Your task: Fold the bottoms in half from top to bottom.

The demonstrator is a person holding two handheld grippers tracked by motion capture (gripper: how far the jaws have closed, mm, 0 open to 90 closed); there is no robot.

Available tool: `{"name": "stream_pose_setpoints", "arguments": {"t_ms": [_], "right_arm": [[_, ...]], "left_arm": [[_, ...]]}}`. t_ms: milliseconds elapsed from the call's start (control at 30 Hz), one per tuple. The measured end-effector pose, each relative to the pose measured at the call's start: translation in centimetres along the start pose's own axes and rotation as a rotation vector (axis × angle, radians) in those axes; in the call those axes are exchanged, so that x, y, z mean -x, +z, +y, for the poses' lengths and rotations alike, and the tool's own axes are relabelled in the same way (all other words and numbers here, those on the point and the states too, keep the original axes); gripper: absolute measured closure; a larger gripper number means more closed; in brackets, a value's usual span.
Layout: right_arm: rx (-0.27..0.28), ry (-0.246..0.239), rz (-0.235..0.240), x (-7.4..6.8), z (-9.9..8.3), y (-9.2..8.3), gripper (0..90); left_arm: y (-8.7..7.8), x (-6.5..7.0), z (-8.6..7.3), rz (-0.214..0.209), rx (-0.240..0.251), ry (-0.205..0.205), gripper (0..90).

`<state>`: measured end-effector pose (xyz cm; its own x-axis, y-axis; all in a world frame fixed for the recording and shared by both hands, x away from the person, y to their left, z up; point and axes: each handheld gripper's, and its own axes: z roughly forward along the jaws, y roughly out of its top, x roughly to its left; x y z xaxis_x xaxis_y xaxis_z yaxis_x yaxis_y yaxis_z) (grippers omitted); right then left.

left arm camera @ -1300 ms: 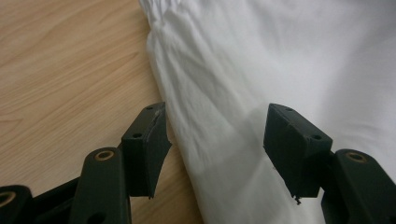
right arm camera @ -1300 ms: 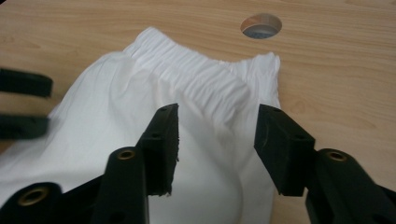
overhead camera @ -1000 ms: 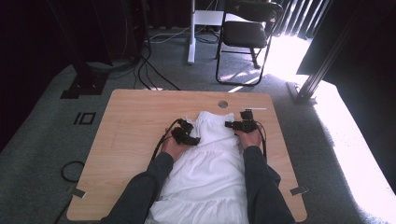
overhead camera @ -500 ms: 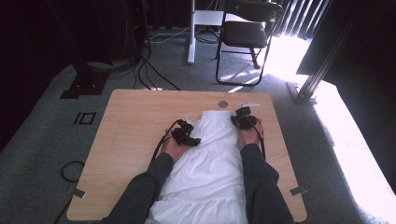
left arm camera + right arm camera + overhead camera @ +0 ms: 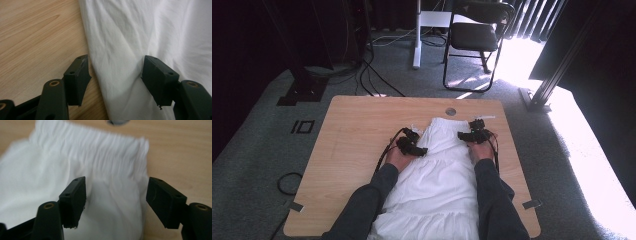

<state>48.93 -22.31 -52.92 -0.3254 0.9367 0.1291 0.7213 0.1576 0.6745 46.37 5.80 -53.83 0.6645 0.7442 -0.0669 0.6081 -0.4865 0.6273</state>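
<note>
A: What surface and room were shown?

B: A light wooden table (image 5: 352, 150) with a round grommet hole (image 5: 450, 111) stood on grey carpet (image 5: 257, 165); a black folding chair (image 5: 477, 37) and floor cables (image 5: 377, 75) lay beyond it, with sunlight at the right.

A: Where did the garment lie relative to the fingers?

B: The white garment (image 5: 442, 175) lay flat on the table, gathered waistband farthest from the person. The left gripper (image 5: 115, 75) straddled its left edge, jaws apart, one finger (image 5: 77, 72) on wood. The right gripper (image 5: 116, 200), jaws having just opened, stood wide over the right edge, clamping nothing.
</note>
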Motion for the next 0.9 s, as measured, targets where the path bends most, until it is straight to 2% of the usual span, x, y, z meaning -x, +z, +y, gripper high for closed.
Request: {"name": "stream_pose_setpoints", "arguments": {"t_ms": [67, 133, 167, 200, 267, 300, 333, 367, 433, 467, 500, 533, 600, 667, 700, 733, 800, 900], "right_arm": [[-0.053, 0.013, 0.015, 0.1, -0.6, 0.4, 27.6], [-0.071, -0.007, -0.037, 0.0, -1.1, 0.8, 29.3], [-0.071, -0.007, -0.037, 0.0, -1.1, 0.8, 29.3], [-0.055, -0.037, -0.08, -0.4, -1.4, 0.8, 35.2], [-0.041, -0.048, -0.077, -0.7, -1.5, 0.8, 45.0], [-0.041, -0.048, -0.077, -0.7, -1.5, 0.8, 45.0], [-0.035, -0.039, -0.084, -0.8, -1.4, 0.8, 52.4], [-0.035, -0.039, -0.084, -0.8, -1.4, 0.8, 52.4], [-0.037, -0.018, -0.081, -0.7, -1.2, 0.8, 68.8], [-0.037, -0.018, -0.081, -0.7, -1.2, 0.8, 68.8], [-0.039, -0.011, -0.07, -0.6, -1.1, 0.8, 72.8], [-0.044, 0.0, -0.05, -0.5, -1.0, 0.8, 81.1], [-0.046, 0.028, -0.02, -0.3, -0.9, 0.9, 84.4], [-0.044, 0.038, 0.007, 0.0, -0.8, 0.9, 85.3], [-0.034, 0.042, 0.029, 0.2, -0.8, 0.9, 85.5], [-0.026, 0.055, 0.044, 0.4, -0.8, 0.9, 85.6], [0.006, 0.085, 0.08, 0.7, -0.6, 0.4, 85.8], [0.054, 0.067, 0.103, 0.7, 0.5, -0.8, 85.8]], "left_arm": [[0.0, -0.1, 0.2, -0.006, 0.001, -0.002, 41.4], [0.3, -0.1, 0.4, -0.007, -0.003, -0.001, 41.3], [0.3, -0.1, 0.4, -0.007, -0.003, -0.001, 41.1], [0.5, 0.0, 0.6, -0.006, -0.005, 0.003, 41.1], [0.9, 0.5, 1.1, 0.001, -0.013, 0.022, 41.3], [0.9, 0.5, 1.1, 0.001, -0.013, 0.022, 41.5], [1.1, 0.8, 1.4, 0.018, -0.022, 0.041, 43.2], [1.1, 0.8, 1.4, 0.018, -0.022, 0.041, 46.3], [1.2, 1.0, 1.7, 0.016, -0.03, 0.045, 58.7], [1.2, 0.9, 1.9, 0.002, -0.037, 0.041, 58.7], [1.2, 0.9, 2.1, -0.019, -0.049, 0.036, 70.2], [1.2, 0.9, 2.2, -0.041, -0.057, 0.024, 82.5], [1.2, 0.9, 2.2, -0.047, -0.061, 0.03, 85.7], [1.2, 0.6, 2.2, -0.059, -0.063, 0.021, 86.7], [1.0, 0.2, 2.1, -0.066, -0.059, 0.002, 87.0], [0.9, 0.0, 2.2, -0.066, -0.052, 0.005, 87.1], [0.2, -0.4, 2.4, -0.066, -0.027, 0.006, 87.2], [-1.3, -1.3, 3.2, -0.078, 0.027, -0.024, 87.2]]}}
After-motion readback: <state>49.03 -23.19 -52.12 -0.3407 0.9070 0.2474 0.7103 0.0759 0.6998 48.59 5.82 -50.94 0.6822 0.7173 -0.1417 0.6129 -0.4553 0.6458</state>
